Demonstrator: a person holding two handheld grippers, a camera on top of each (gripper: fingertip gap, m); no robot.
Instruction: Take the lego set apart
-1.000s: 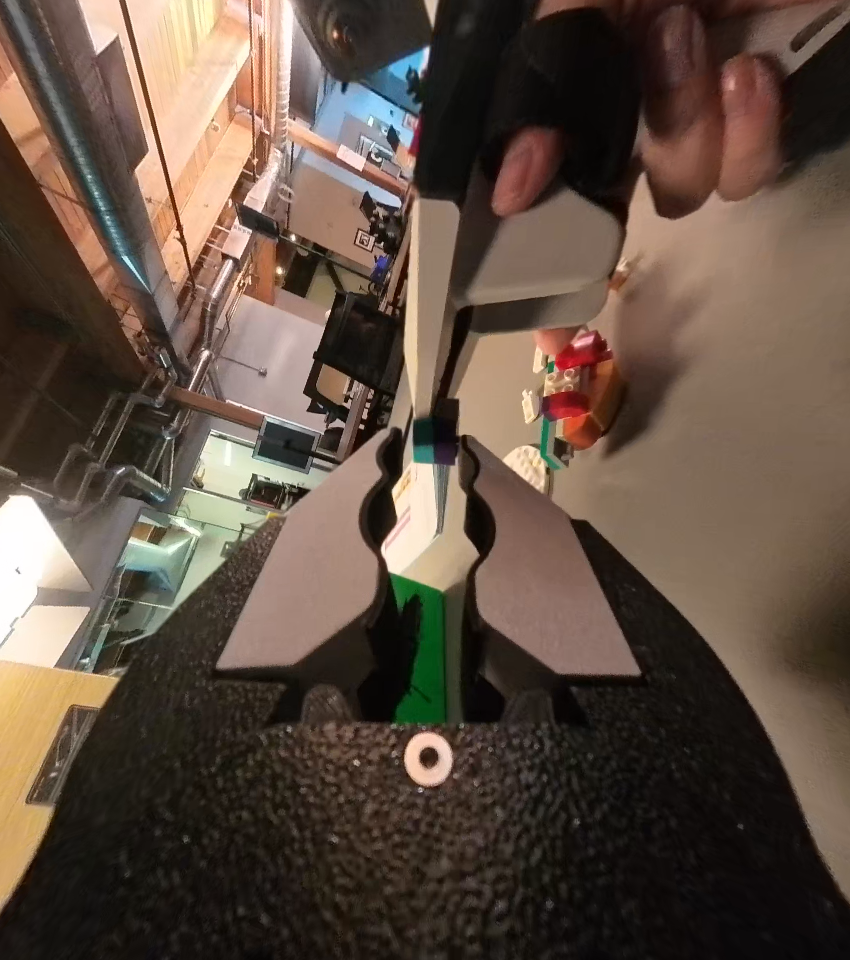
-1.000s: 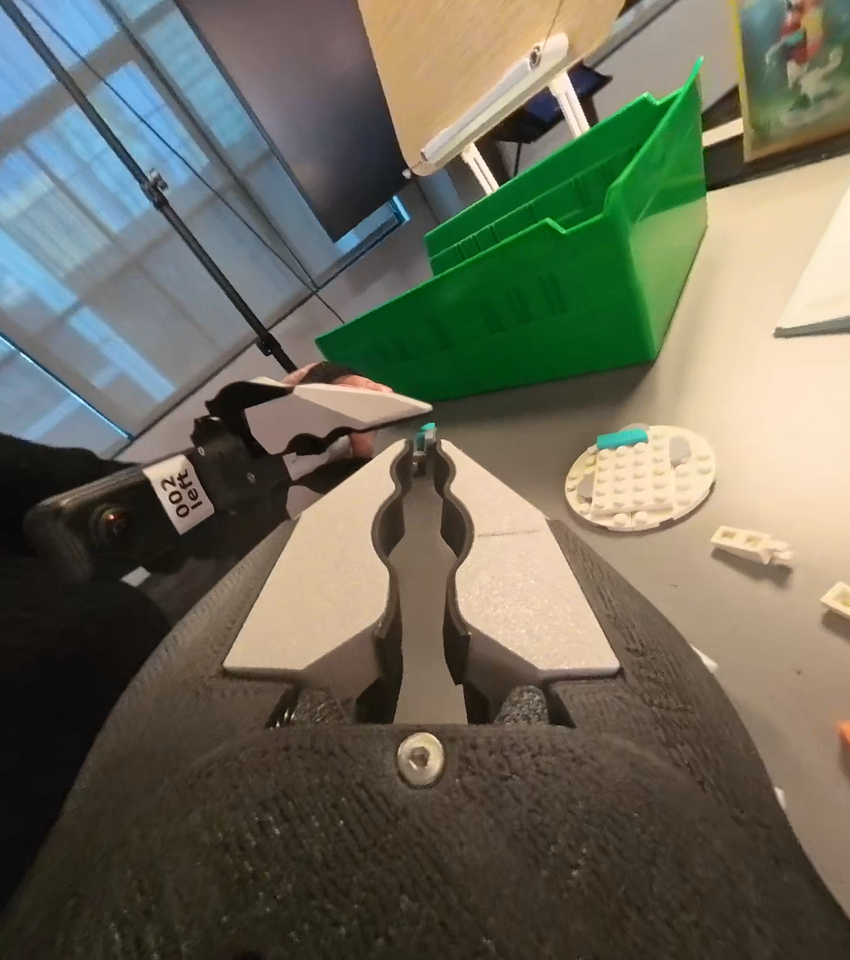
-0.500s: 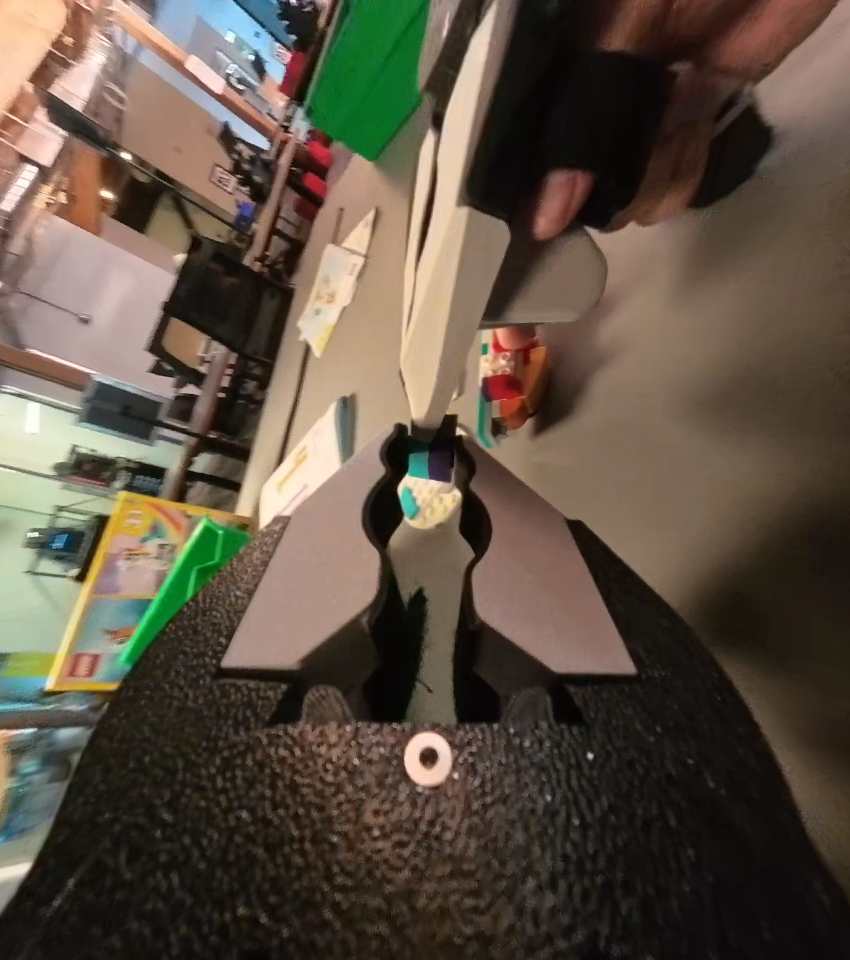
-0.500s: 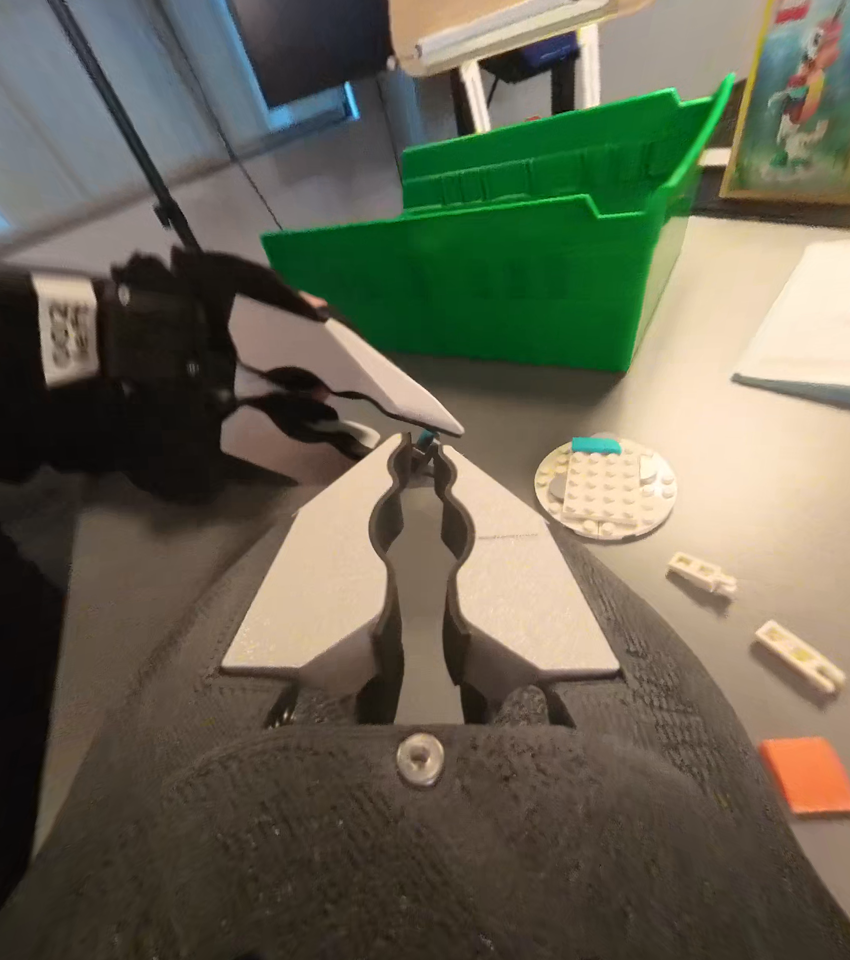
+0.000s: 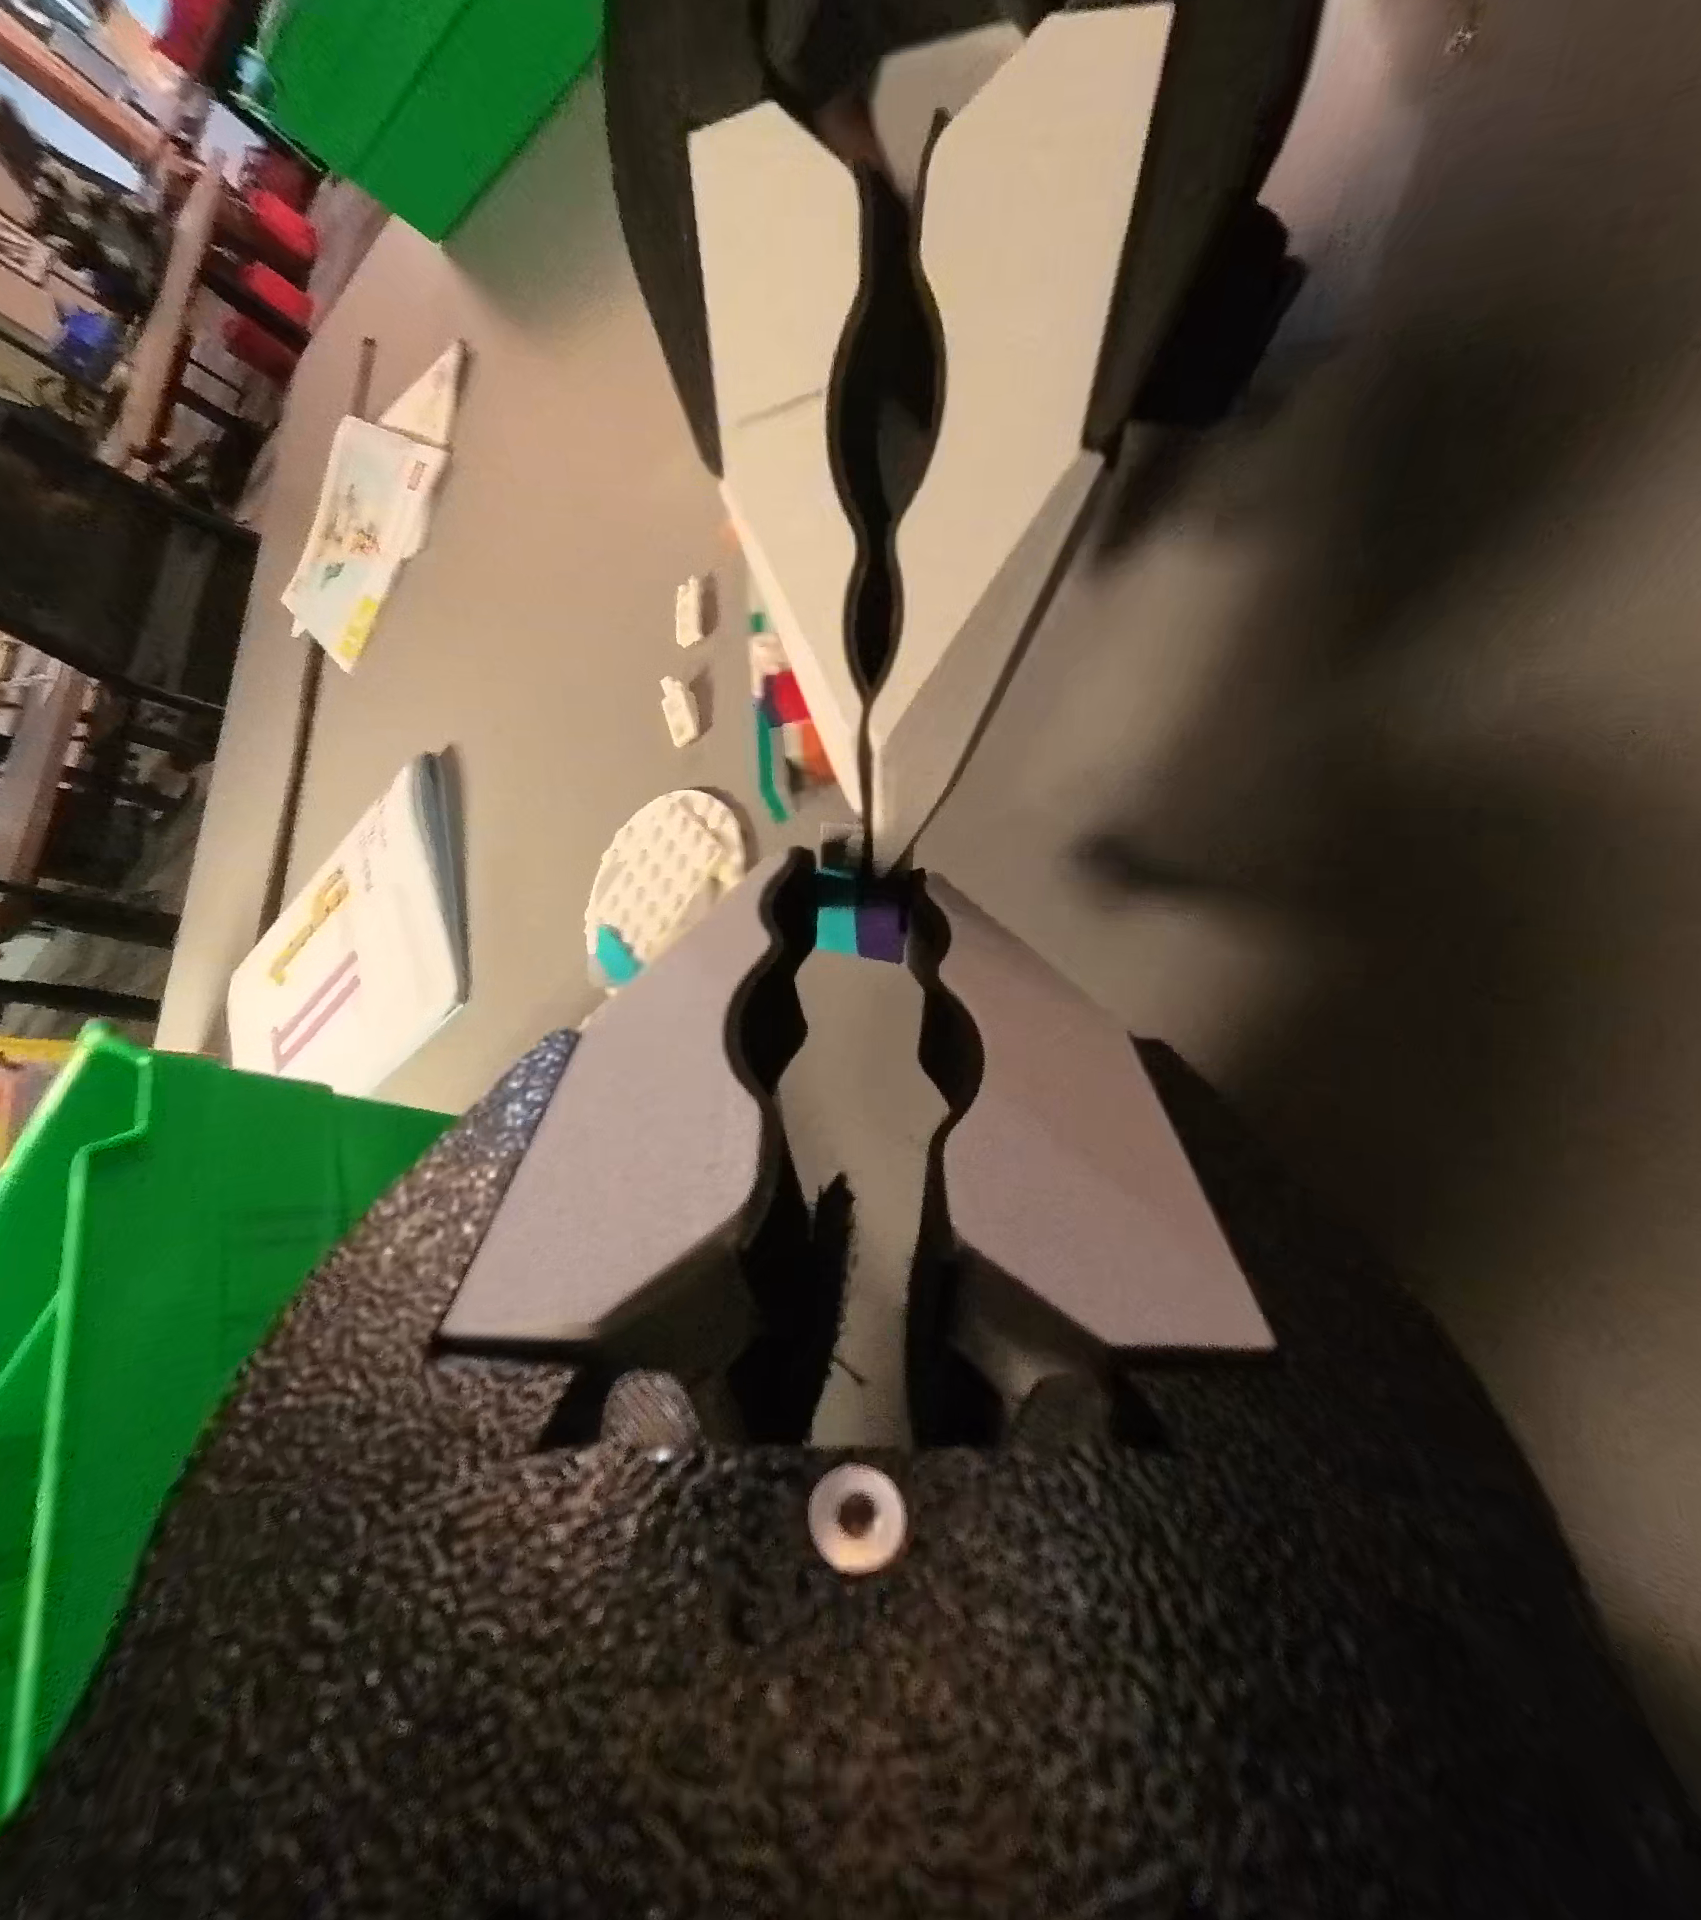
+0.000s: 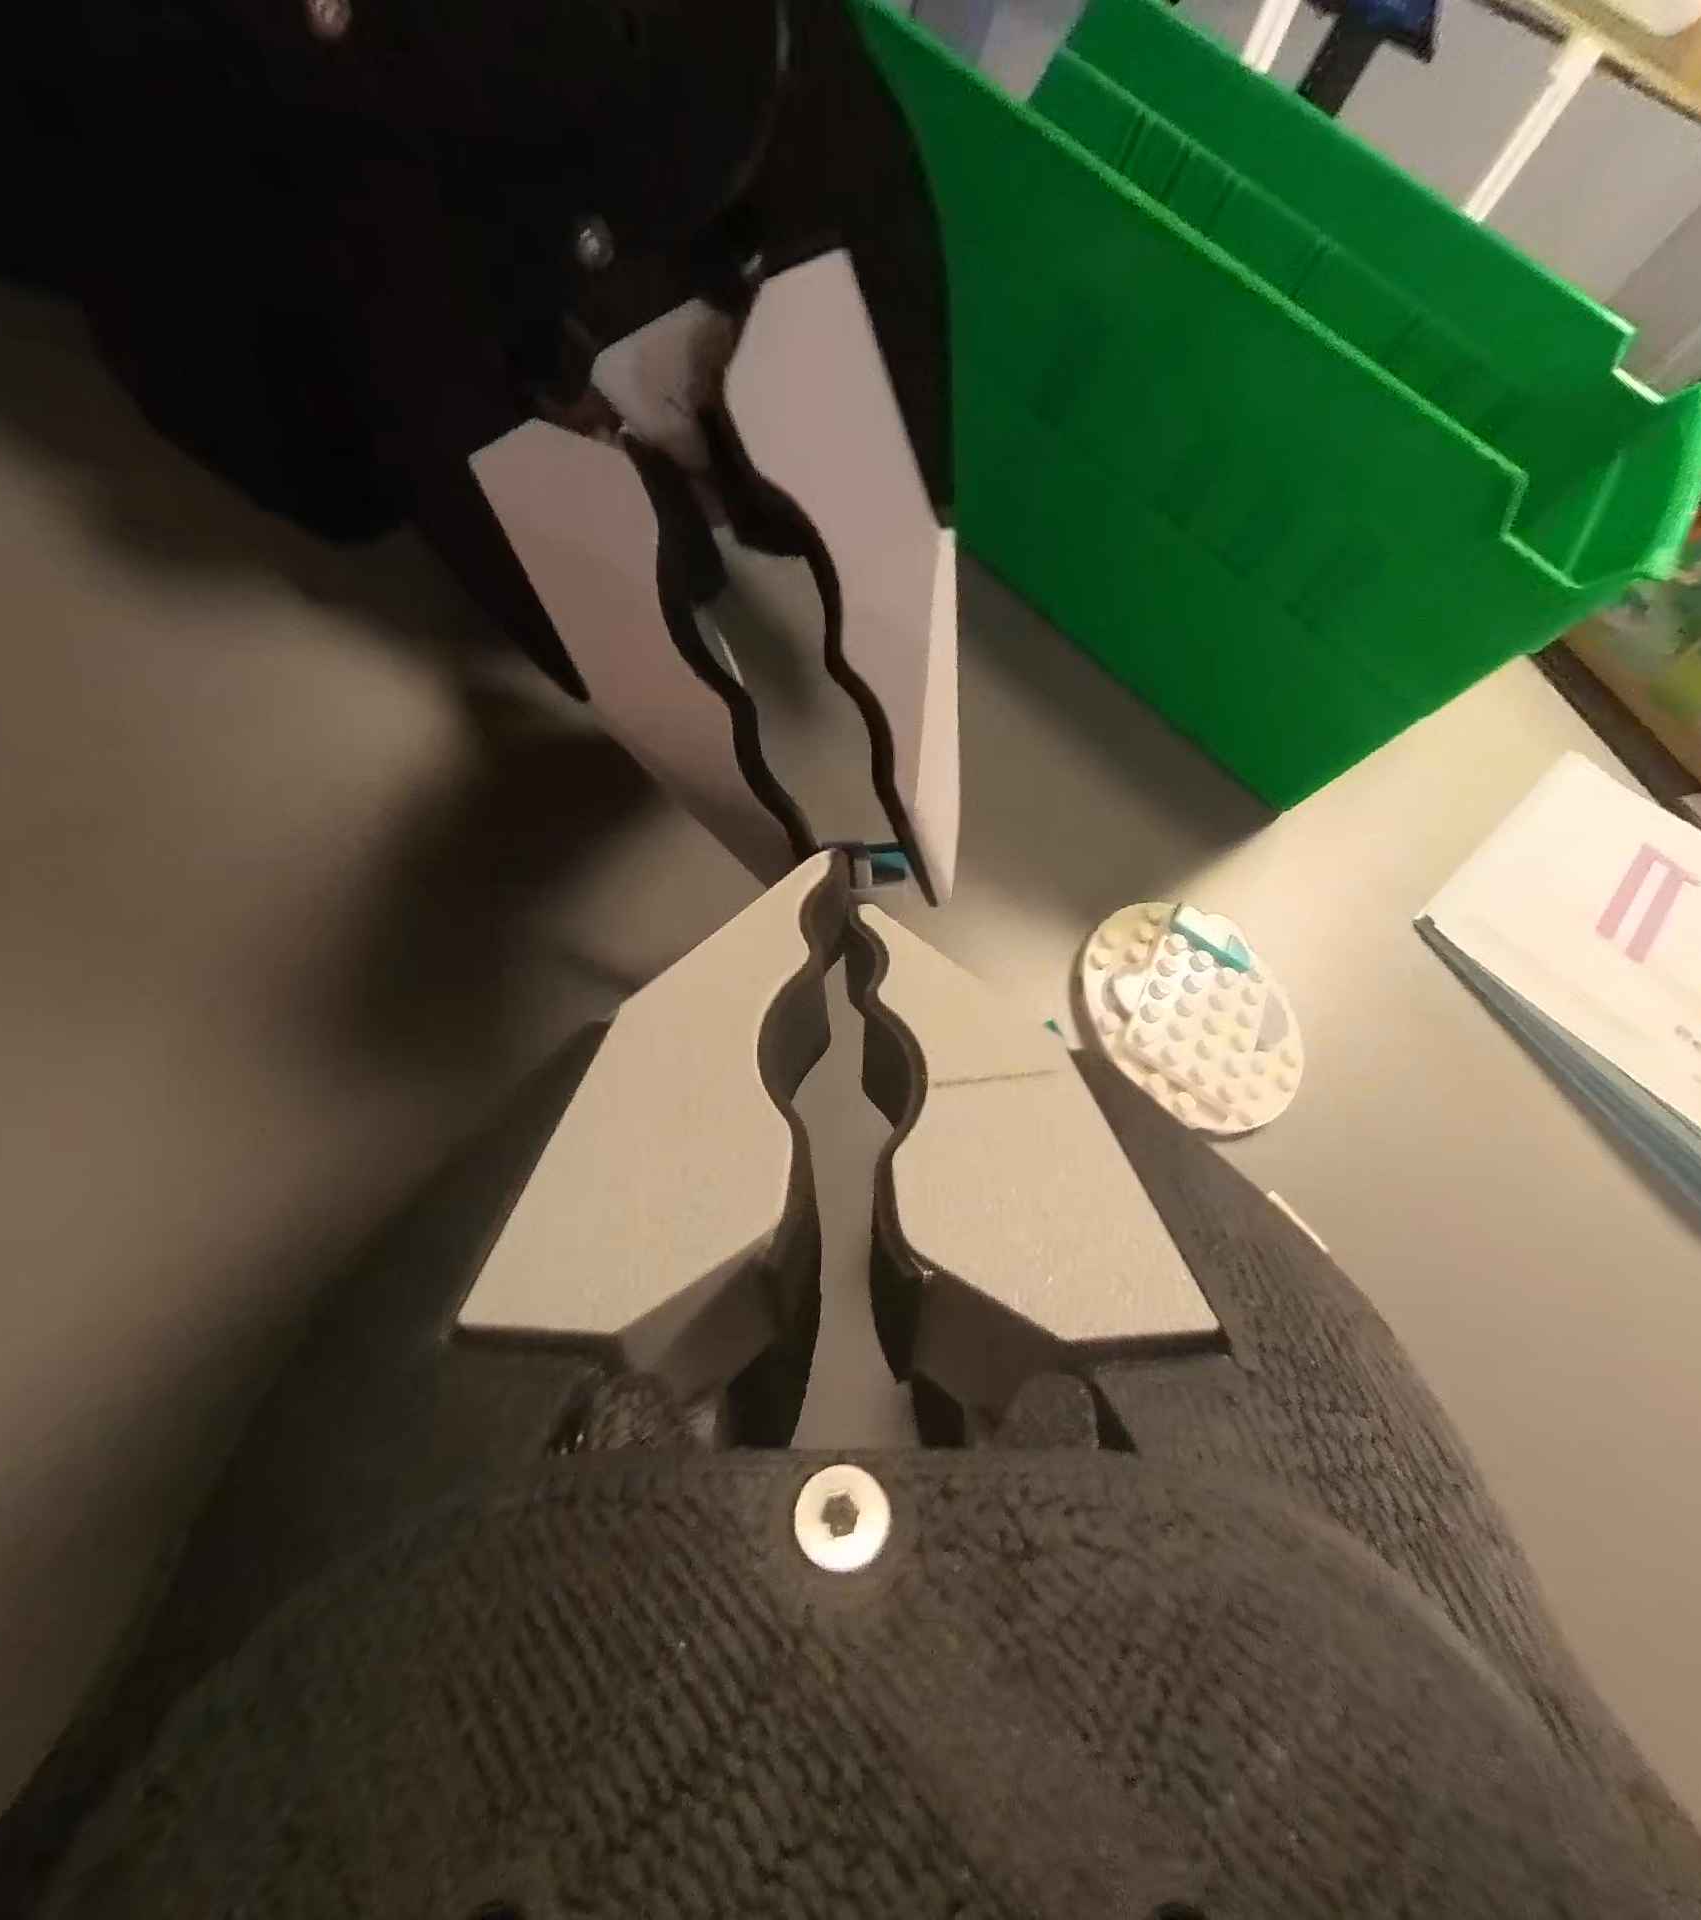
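While both grippers meet tip to tip above the bench, this is how things lie:

Left gripper (image 5: 858, 914): its jaws pinch a small lego stack (image 5: 858, 928) at the very tips; the stack shows a teal part beside a purple part, with a dark bit on top.

Right gripper (image 6: 848, 902): its jaws are pressed nearly together at the tips, which touch the top of the same small stack; whether they grip a thin piece of it cannot be told.

Where the stack is: in the air between the two grippers, above the grey bench (image 6: 202, 935).

Round white plate (image 6: 1194, 1023): flat on the bench just right of the right gripper, carrying a white studded plate and a small teal piece at its far edge.

Loose white pieces (image 5: 685, 665): two small ones on the bench beyond the round plate, in the left wrist view.

Coloured lego cluster (image 5: 786, 717): red, white, orange and green parts, partly hidden behind the right gripper.

Booklet (image 6: 1635, 1039): on the bench to the right of the round plate.

Green bin (image 6: 1293, 416): beyond the grippers, on the bench.
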